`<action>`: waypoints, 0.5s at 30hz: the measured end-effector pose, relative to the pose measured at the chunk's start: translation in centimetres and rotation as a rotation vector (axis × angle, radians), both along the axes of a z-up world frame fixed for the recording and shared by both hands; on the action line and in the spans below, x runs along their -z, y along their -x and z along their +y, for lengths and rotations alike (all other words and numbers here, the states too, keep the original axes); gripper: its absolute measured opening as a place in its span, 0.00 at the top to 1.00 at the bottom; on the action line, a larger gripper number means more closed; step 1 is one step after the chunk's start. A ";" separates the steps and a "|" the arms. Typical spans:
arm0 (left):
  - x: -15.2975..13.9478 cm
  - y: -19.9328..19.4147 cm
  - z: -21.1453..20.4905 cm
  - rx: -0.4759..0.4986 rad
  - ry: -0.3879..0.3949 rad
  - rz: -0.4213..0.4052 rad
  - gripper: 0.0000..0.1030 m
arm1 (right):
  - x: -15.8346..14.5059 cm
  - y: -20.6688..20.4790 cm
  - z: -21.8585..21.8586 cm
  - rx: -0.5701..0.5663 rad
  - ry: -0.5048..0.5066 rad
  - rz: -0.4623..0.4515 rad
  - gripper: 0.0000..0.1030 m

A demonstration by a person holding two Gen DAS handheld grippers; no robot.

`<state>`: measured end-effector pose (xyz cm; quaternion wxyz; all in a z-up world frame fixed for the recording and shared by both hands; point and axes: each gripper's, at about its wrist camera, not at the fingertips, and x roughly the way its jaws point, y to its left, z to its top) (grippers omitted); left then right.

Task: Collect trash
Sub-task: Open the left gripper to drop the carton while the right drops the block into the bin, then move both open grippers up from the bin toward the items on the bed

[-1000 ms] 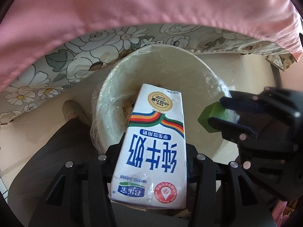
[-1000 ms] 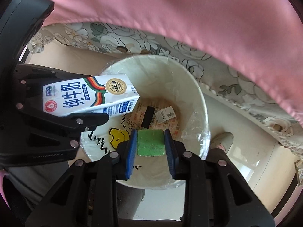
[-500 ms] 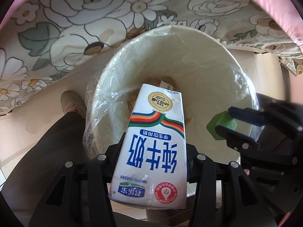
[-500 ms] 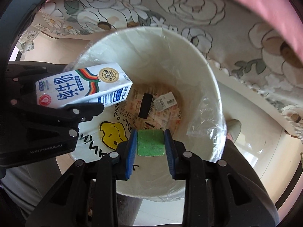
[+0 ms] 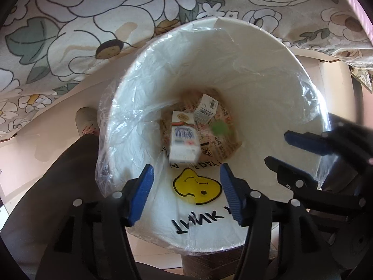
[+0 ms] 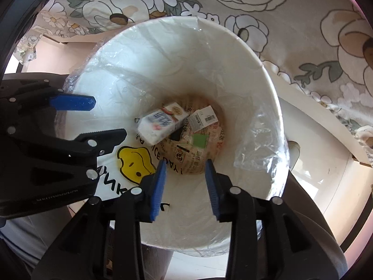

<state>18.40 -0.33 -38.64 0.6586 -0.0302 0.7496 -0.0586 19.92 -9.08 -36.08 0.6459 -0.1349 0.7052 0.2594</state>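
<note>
Both pieces of trash are seen inside the bin (image 5: 268,53): the carton (image 5: 184,143) is blurred low in the bin, just above or on the printed paper (image 6: 200,158) at the bottom, and the green block (image 6: 201,140) is likewise blurred beside it, so both are judged to be just released and falling or settling. A small labelled box (image 6: 202,117) is also seen at the bottom, next to the carton. This drop is judged done; whether more trash is left elsewhere cannot be told, since only the bin, a floral cloth (image 5: 77,28) behind it and a shoe (image 5: 86,121) on the floor are shown. The left gripper (image 5: 186,186) is held over the bin mouth, pointed straight down, its jaws spread and opening, with nothing between the blue pads. The right gripper (image 6: 185,183) is held just beside it, also aimed steeply down into the bin, its jaws parted more narrowly and opening, likewise empty. Each gripper is seen at the edge of the other's view, close together above the liner (image 6: 258,144).
</note>
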 end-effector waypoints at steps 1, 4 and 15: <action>0.0 0.0 0.0 -0.001 -0.001 0.000 0.40 | -0.1 0.0 0.0 0.000 -0.001 0.000 0.65; 0.0 0.0 -0.1 0.005 -0.007 -0.003 0.40 | -0.2 0.0 0.0 -0.003 -0.003 -0.001 0.65; -5.3 0.6 0.2 0.085 -0.027 -0.096 0.40 | -3.7 0.1 -1.7 0.005 -0.051 -0.056 0.65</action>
